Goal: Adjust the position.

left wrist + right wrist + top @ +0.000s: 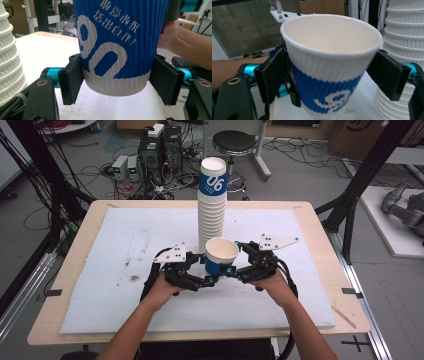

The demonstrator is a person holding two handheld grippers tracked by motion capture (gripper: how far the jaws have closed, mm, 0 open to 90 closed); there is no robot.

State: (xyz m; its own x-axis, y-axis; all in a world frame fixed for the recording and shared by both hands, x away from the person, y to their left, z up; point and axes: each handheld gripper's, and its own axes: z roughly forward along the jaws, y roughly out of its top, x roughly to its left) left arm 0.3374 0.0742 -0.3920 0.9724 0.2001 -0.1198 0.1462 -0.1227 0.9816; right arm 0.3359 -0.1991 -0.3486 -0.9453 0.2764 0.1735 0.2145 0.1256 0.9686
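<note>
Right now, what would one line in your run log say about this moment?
left gripper: shut on blue-and-white cup | right gripper: around cup's upper part, open | cup: upright on white mat | cup stack: behind cup

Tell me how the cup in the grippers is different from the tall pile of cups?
The single cup stands mouth up, held low on its wall; the cup stack is turned mouth down. The single cup is alone and short; the cup stack holds many and rises far taller. Both are ribbed paper, white with a blue band.
</note>
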